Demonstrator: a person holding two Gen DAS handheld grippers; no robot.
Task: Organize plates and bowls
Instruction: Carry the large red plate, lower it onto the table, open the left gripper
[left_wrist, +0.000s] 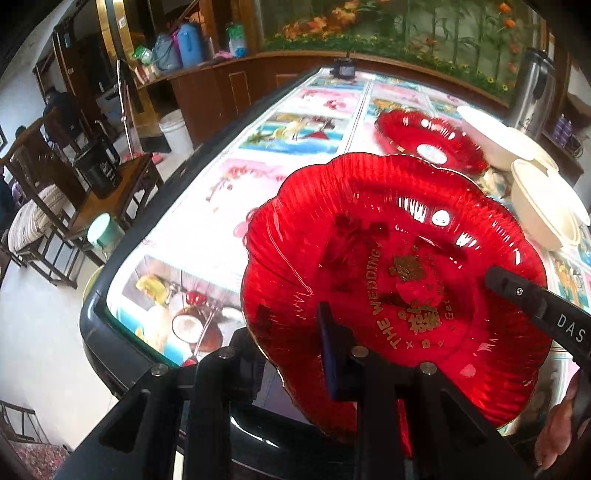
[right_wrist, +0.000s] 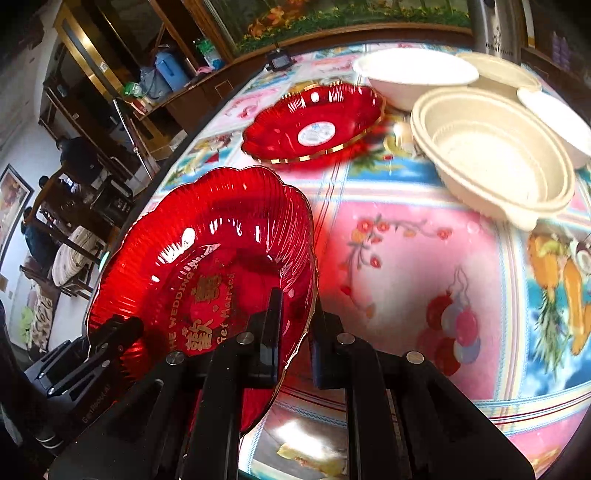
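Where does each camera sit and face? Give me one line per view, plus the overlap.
Left wrist: on the left gripper, at the rim of the plate, facing down the table; its fingers, the right gripper and a hand show.
Right wrist: on the right gripper, at the plate's other side, facing the bowls; its fingers and the left gripper show.
Shared: plate, second plate, bowls, both grippers.

Left tool (left_wrist: 295, 354) lower finger hidden beneath red plate (left_wrist: 369, 229).
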